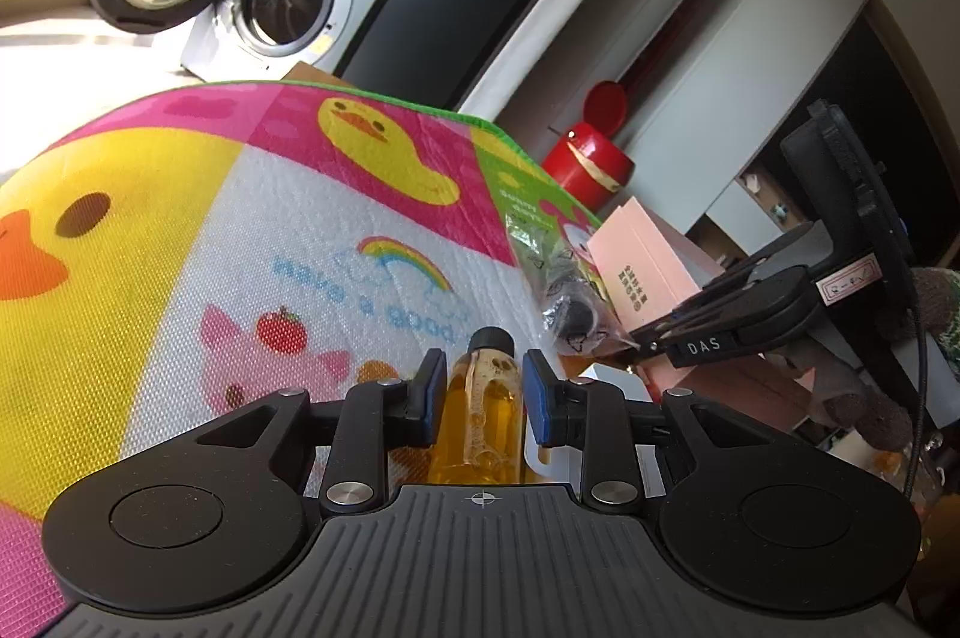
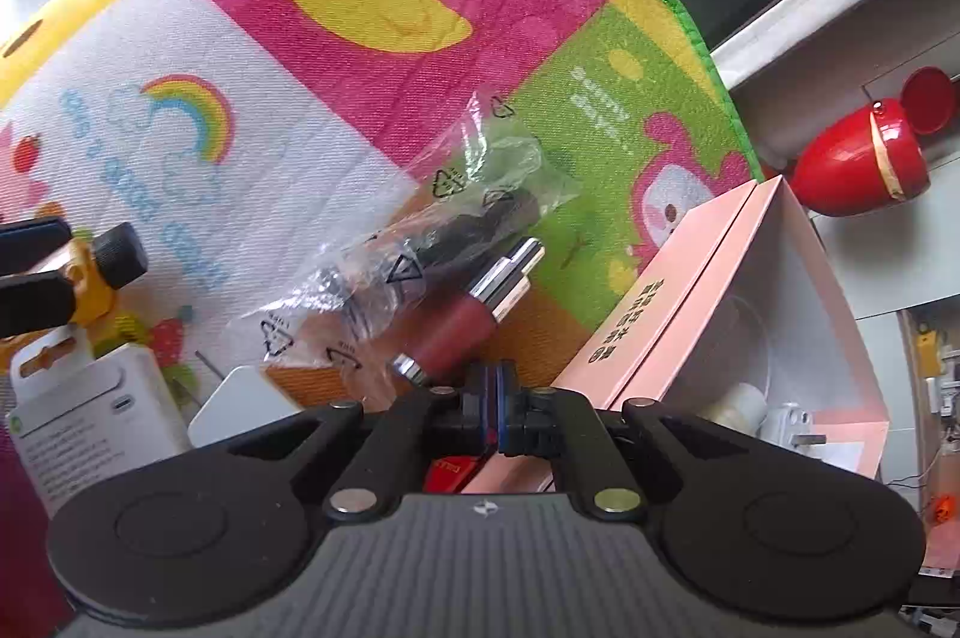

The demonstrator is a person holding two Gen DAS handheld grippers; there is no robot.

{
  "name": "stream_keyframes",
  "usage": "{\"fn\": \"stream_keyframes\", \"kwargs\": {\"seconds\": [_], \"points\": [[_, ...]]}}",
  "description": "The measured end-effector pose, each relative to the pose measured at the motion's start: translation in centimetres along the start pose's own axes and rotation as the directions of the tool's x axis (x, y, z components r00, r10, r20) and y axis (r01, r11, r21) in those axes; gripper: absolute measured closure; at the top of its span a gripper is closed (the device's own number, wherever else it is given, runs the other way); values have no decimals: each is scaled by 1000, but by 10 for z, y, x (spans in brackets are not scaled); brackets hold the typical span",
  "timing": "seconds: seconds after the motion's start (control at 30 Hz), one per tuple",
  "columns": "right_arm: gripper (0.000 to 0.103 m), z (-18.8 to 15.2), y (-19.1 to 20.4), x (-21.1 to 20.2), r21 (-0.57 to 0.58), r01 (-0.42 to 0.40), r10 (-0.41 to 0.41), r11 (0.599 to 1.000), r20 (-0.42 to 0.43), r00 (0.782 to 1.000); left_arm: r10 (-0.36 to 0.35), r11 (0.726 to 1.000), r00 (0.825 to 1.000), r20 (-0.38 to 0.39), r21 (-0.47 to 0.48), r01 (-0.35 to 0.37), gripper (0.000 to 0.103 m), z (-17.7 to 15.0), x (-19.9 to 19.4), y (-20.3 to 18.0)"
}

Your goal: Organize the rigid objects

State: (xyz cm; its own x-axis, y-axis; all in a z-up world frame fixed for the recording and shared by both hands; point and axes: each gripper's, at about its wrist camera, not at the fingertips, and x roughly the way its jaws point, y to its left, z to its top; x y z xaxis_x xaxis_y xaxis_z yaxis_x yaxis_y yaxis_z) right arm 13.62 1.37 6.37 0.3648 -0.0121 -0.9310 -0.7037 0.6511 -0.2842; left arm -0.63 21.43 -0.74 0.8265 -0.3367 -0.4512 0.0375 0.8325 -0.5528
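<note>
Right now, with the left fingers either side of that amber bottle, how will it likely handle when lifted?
The amber bottle looks rigid, so it should hold shape under the left gripper. Its smooth round wall may slip or twist. Bubbles show liquid inside, so it is probably fairly heavy for its size, and apt to roll if dropped on the duck mat.

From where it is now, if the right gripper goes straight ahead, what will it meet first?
Most likely the dark red tube with its silver cap, lying just beyond the shut right gripper. The clear plastic bag lies beyond it; depth is uncertain.
</note>
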Motion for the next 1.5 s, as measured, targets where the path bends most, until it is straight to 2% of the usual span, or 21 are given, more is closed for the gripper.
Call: {"fn": "stream_keyframes", "kwargs": {"seconds": [0.1, 0.23, 0.27, 0.3, 0.33, 0.37, 0.4, 0.47, 0.53, 0.67, 0.73, 0.77, 0.8, 0.83, 0.93, 1.03, 1.13, 1.2, 1.3, 1.4, 1.5], "points": [[98, -25, 4, -23, 43, -153, 151, 987, 39, 988, -2, 1000, 1000, -1, -5, 2, 72, 0, 1, 1], [94, -66, 19, -57, 37, -165, 155, 986, 193, 969, 6, 1000, 1000, 2, 9, -6, 72, -1, 1, -1], [85, -72, 21, -61, 33, -171, 160, 985, 218, 963, 9, 1000, 1000, 2, 17, -9, 72, -1, 1, -3], [69, -77, 24, -67, 33, -187, 173, 982, 248, 953, 12, 1000, 1000, 0, 25, -12, 72, -1, 0, -4], [59, -82, 25, -69, 44, -206, 185, 978, 287, 940, 13, 999, 1000, -4, 32, -13, 72, -1, 0, -6], [44, -84, 25, -69, 63, -219, 188, 974, 316, 930, 17, 999, 1000, -9, 44, -17, 71, -1, 0, -8], [41, -85, 27, -68, 88, -231, 190, 969, 336, 922, 25, 997, 1000, -17, 74, -24, 71, -2, -1, -12], [41, -81, 26, -58, 137, -249, 188, 959, 353, 916, 46, 988, 997, -56, 152, -37, 70, -3, -4, -21], [41, -74, 24, -46, 190, -306, 218, 933, 378, 900, 75, 977, 992, -97, 208, -53, 70, -5, -8, -28], [42, -66, 17, -28, 307, -435, 291, 847, 418, 861, 137, 948, 978, -154, 308, -85, 70, -10, -13, -39], [55, -66, 14, -22, 324, -482, 328, 814, 429, 842, 155, 942, 974, -163, 322, -96, 70, -11, -13, -42], [72, -68, 13, -23, 310, -497, 342, 810, 439, 831, 164, 944, 972, -166, 312, -106, 70, -10, -12, -43], [93, -70, 12, -27, 294, -492, 340, 820, 442, 830, 170, 946, 971, -167, 304, -113, 70, -10, -12, -43], [99, -73, 12, -31, 282, -477, 330, 832, 440, 835, 176, 947, 970, -166, 298, -121, 70, -9, -12, -44], [99, -93, 5, -48, 249, -448, 295, 859, 474, 829, 190, 949, 970, -154, 281, -142, 70, -11, -10, -47], [98, -123, -2, -60, 231, -404, 247, 885, 503, 828, 216, 938, 966, -140, 304, -166, 71, -14, -10, -54], [93, -146, 1, -57, 223, -361, 217, 906, 488, 845, 204, 941, 967, -156, 303, -149, 70, -18, -9, -61], [87, -156, 5, -52, 214, -359, 223, 908, 478, 850, 193, 938, 966, -169, 321, -131, 70, -21, -8, -68], [77, -162, 10, -41, 233, -320, 181, 918, 472, 863, 190, 927, 965, -182, 357, -115, 70, -28, -7, -78], [70, -163, 10, -38, 230, -306, 159, 924, 496, 853, 200, 933, 962, -188, 337, -129, 70, -27, -8, -78], [67, -154, 8, -29, 221, -325, 185, 919, 486, 854, 211, 938, 956, -203, 317, -140, 70, -21, -6, -76]]}}
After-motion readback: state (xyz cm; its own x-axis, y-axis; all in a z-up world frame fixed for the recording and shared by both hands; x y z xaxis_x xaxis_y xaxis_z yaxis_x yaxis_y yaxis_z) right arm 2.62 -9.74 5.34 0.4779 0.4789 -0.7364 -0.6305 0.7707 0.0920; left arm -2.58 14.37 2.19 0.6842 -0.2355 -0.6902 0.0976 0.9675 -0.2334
